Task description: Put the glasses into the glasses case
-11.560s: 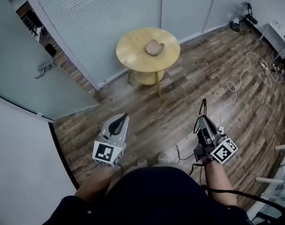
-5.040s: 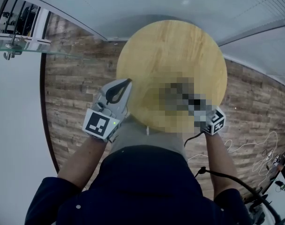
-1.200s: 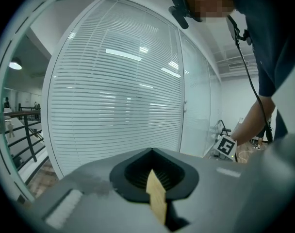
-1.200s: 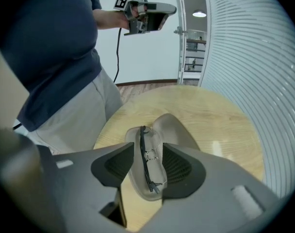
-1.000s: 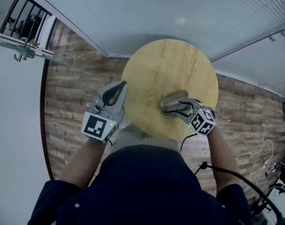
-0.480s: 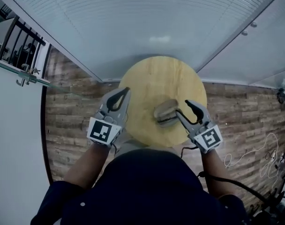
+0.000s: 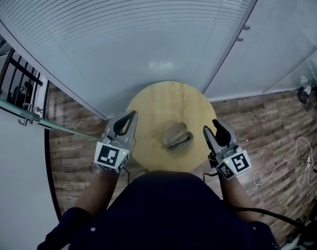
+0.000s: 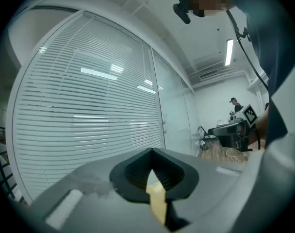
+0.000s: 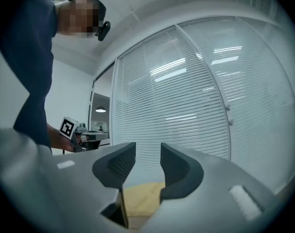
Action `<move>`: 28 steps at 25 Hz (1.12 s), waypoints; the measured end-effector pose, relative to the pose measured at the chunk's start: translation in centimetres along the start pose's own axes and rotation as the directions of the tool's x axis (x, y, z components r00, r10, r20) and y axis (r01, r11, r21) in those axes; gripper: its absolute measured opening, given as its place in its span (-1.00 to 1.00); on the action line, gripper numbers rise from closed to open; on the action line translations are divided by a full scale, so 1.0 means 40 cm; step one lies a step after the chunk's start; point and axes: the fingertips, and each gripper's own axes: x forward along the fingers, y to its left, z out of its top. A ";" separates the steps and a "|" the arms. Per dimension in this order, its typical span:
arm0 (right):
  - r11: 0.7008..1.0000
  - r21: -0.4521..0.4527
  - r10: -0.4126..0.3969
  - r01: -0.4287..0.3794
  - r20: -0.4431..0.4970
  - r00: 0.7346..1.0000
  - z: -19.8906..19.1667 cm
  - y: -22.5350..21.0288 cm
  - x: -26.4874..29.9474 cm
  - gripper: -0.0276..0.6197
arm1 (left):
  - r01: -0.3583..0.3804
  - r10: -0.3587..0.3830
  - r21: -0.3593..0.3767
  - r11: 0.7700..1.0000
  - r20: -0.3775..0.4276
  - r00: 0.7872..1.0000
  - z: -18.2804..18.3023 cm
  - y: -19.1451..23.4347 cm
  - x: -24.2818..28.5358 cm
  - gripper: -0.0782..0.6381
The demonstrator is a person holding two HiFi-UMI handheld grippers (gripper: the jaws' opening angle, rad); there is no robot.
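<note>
Glasses case (image 7: 175, 135) lies near the middle of a round wooden table (image 7: 163, 100), with a dark gap along one edge; any glasses inside cannot be made out. Left gripper (image 7: 131, 115) hovers at the table's left edge, jaw tips pressed together and holding nothing. Right gripper (image 7: 211, 127) hovers at the right edge, jaws apart but closing, with nothing between them.
</note>
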 end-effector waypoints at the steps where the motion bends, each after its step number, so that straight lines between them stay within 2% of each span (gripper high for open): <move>1: 1.000 0.007 -0.024 0.024 0.007 1.000 0.002 -0.015 -0.016 -0.41 | 0.000 0.000 0.002 1.000 0.004 1.000 0.005 -0.003 0.005 -0.78; 5: 0.995 0.037 -0.090 0.090 0.017 0.996 0.001 -0.065 -0.077 -0.48 | -0.024 0.024 -0.002 1.000 0.016 1.000 0.024 -0.009 0.026 -0.78; 8: 0.990 0.039 -0.136 0.135 0.015 0.991 0.000 -0.090 -0.112 -0.81 | -0.031 0.031 -0.006 1.000 0.026 0.999 0.039 -0.006 0.041 -0.78; 10: 0.988 0.038 -0.149 0.148 0.016 0.989 0.000 -0.097 -0.122 -0.89 | -0.027 0.027 0.000 1.000 0.032 0.999 0.045 -0.004 0.049 -0.78; 15: 0.988 0.005 -0.157 0.157 -0.013 0.988 -0.017 -0.108 -0.100 -0.89 | -0.017 0.017 -0.009 1.000 0.010 1.000 0.015 -0.008 0.064 -0.78; 19: 0.983 0.016 -0.181 0.181 -0.018 0.983 -0.021 -0.118 -0.094 -0.89 | -0.010 0.009 -0.032 0.999 -0.020 1.000 -0.010 -0.022 0.062 -0.78; 28: 0.988 0.017 -0.151 0.152 -0.021 0.988 -0.029 -0.095 -0.100 -0.89 | -0.013 0.013 -0.019 1.000 -0.001 1.000 0.014 -0.025 0.073 -0.78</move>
